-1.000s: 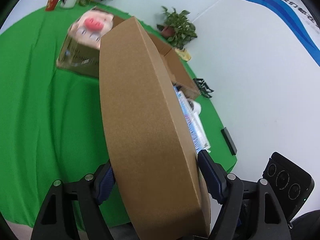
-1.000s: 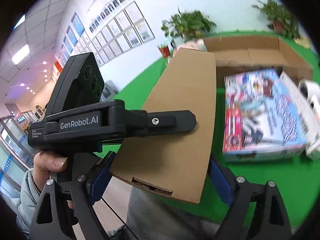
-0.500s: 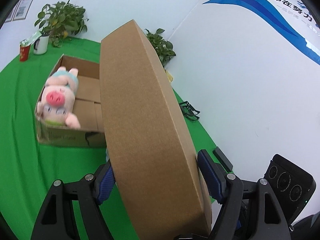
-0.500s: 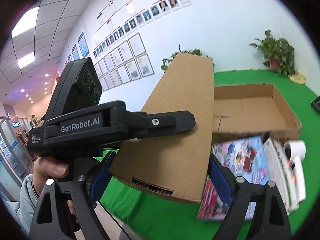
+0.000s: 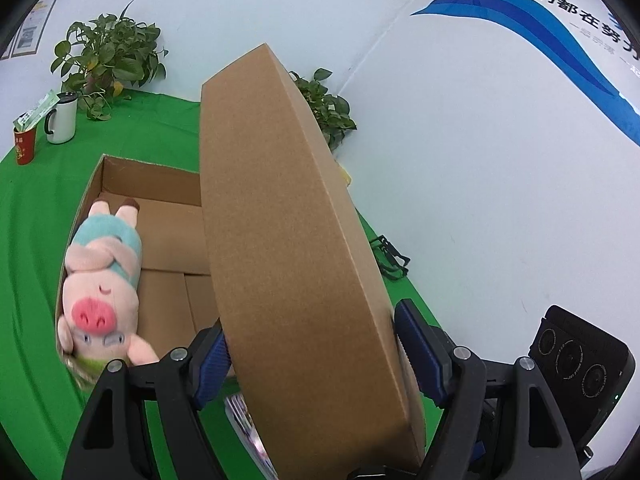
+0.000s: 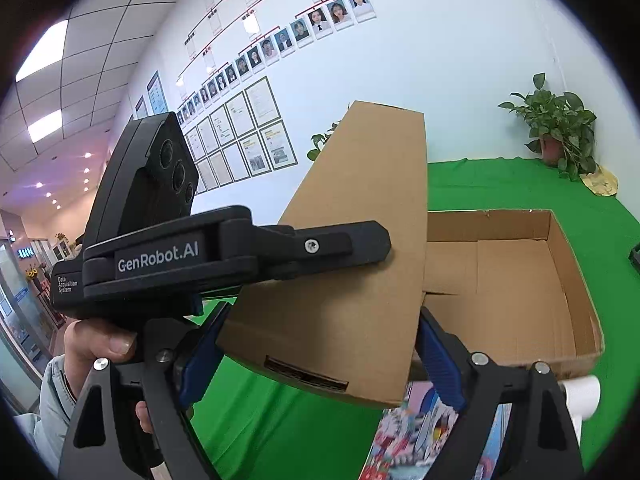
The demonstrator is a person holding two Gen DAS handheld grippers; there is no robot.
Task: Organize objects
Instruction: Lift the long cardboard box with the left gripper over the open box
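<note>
- I have the flat brown carton (image 5: 288, 248) clamped in both tools at once: the left tool (image 5: 312, 360) bites across one end, the right tool (image 6: 320, 344) across another part of the same carton, blue pads (image 6: 440, 364) pressed against its cardboard sides.
- The carton is in the air, tilted, above the green worktop (image 5: 28, 240) and hanging over the open cardboard tray (image 6: 560, 280) beyond it.
- A plush pig (image 5: 100, 280) lies along the tray's left wall in the left view; the rest of the tray floor that I can see is bare.
- Below my right tool sit a colourful printed box (image 6: 404, 436) and a white roll (image 6: 580, 396), close to the tray's near wall.
- Main risk, as I judge it: two tools on one stiff carton. If my hands drift apart or twist unequally, one pad could slide on the smooth cardboard and the carton swing down.
- Lowering it tilted, a corner could catch the tray rim and drag the tray across the cloth.
- Set too far left, it would land on the pig and sit crooked.
- The carton hides much of the tray from my left view, so I would be placing partly blind.
</note>
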